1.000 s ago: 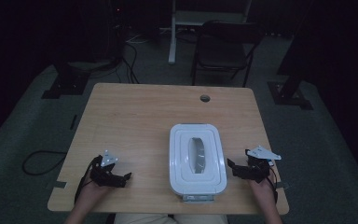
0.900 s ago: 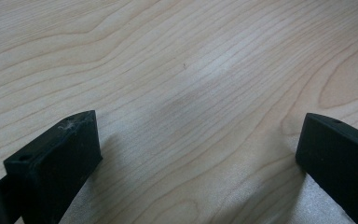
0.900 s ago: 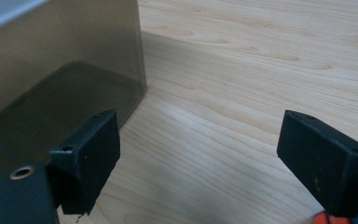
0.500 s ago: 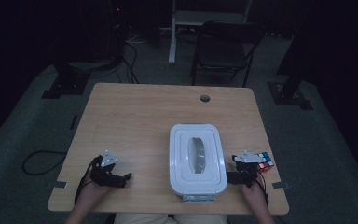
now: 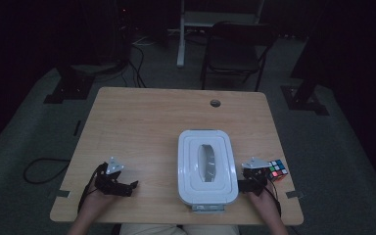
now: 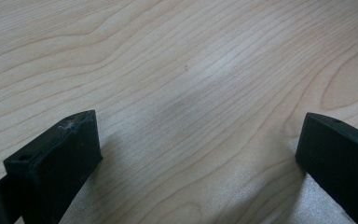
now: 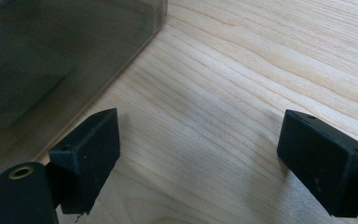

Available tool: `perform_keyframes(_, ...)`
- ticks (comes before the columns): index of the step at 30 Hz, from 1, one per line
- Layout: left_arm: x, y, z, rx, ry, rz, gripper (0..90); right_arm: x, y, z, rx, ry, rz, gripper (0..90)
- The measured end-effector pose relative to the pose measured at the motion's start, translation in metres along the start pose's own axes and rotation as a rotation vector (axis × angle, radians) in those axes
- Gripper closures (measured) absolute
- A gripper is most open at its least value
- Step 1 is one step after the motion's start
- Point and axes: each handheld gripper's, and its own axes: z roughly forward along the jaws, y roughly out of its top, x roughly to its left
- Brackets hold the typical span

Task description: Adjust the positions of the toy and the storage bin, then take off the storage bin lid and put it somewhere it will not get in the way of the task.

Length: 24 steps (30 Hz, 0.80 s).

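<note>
Judging by how things lie, nothing is started: the white lidded box (image 5: 206,168) sits shut on the surface (image 5: 142,127), the colour cube (image 5: 277,170) just right of the right gripper (image 5: 247,185). Both that one and the left gripper (image 5: 127,188) rest with jaws wide apart, holding nothing; picking up the cube looks still ahead

High view dim and grainy, dark room around the light wooden bench (image 5: 147,127), both gripper views bright, soft shadows under the blurry black jaws, pale glare on the wood
</note>
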Motion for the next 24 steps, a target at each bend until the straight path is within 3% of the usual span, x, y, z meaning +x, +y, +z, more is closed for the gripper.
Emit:
perform_keyframes(10,0.002,0.002,0.0,0.012,-0.009,0.009,0.7,0.0,0.0,0.0,0.0,0.003,-0.006,13.0)
perform_keyframes(17,0.011,0.005,-0.002,0.043,0.01,-0.027,1.9,0.002,0.0,0.0,-0.001,0.013,-0.016,12.9)
perform_keyframes(20,0.011,0.01,-0.007,0.03,0.002,-0.029,1.9,0.002,0.0,0.0,-0.001,0.013,-0.015,12.9)
perform_keyframes(22,0.009,0.016,-0.013,0.016,-0.039,-0.039,1.9,0.002,0.0,0.0,-0.001,0.013,-0.015,12.9)
perform_keyframes(24,0.005,0.023,-0.018,0.009,-0.032,-0.014,1.9,0.002,0.0,0.0,-0.001,0.013,-0.015,12.9)
